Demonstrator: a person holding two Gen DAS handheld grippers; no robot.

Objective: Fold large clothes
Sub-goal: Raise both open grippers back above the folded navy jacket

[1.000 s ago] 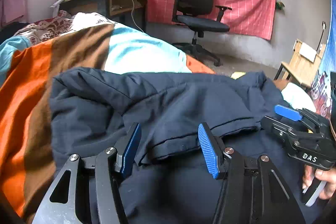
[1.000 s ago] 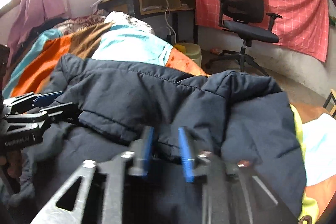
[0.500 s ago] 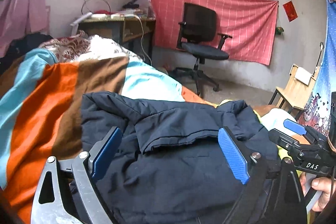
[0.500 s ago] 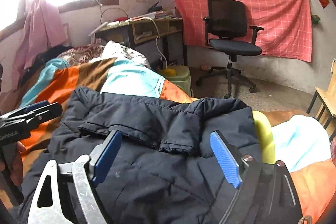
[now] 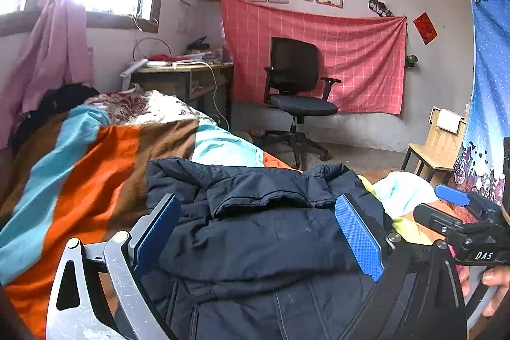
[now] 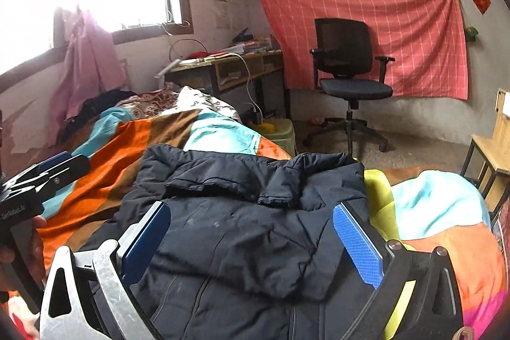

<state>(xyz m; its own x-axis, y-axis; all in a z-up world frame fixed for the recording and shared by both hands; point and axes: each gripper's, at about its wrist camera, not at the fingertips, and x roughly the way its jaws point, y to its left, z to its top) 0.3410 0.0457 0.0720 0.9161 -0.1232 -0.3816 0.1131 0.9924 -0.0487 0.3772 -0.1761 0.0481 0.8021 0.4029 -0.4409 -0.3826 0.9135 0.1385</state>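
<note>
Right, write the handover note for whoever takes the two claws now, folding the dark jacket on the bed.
Left claw: jaws opening, nothing between them, raised above the jacket.
Right claw: jaws opening too, nothing gripped, also clear of the cloth.
Dark jacket: lies loose on the striped blanket on the bed, its far part doubled over toward the claws, so a cuffed edge lies across the middle.
Done: one fold laid and let go.
Left: the near part is still unfolded and the bundle is rumpled. Probably regrip the near edge or the sides, fold again and smooth it flat.
</note>
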